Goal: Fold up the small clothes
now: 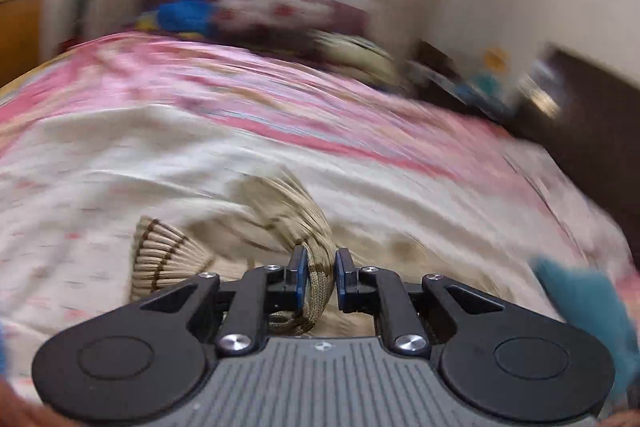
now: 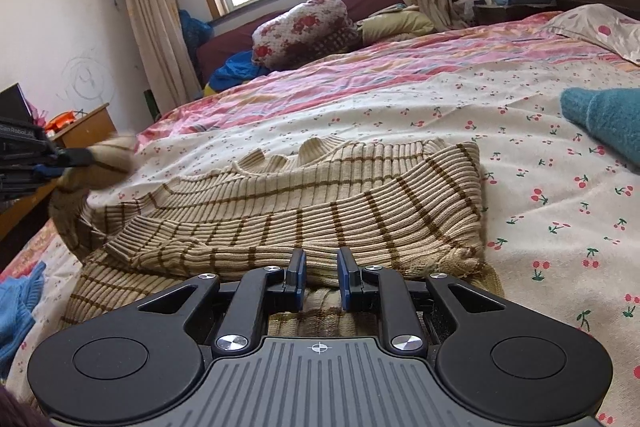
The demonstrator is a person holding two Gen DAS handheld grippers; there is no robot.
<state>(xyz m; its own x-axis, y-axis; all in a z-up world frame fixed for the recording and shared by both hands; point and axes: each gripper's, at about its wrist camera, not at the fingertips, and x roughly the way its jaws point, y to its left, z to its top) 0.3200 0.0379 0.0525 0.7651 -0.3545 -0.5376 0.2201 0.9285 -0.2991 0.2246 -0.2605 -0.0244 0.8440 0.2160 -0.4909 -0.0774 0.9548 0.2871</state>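
At the far left of the right wrist view, a blue garment [image 2: 18,303] lies on the bed [image 2: 540,211] at the frame edge. Above it, the left tool [image 2: 86,157] is clenched on one sleeve [image 2: 114,163] of the striped sweater [image 2: 320,195] and holds that sleeve lifted clear of the bed (this part of the picture is motion-blurred). The left wrist view confirms the grasp: ribbed striped knit is pinched between the blue pads of the left tool [image 1: 322,281], with the sleeve cuff [image 1: 168,259] fanned out to its left.

In the centre, the sweater lies spread across the cherry-print bedsheet, its other sleeve folded across the body. The right tool [image 2: 322,279] rests at the sweater's near edge, jaws partly parted with knit visible in the gap; whether the pads press on the fabric cannot be told.

To the right, a teal garment [image 2: 604,123] lies on the bed, well apart from the sweater. A pillow [image 2: 600,27] sits at the far right corner.
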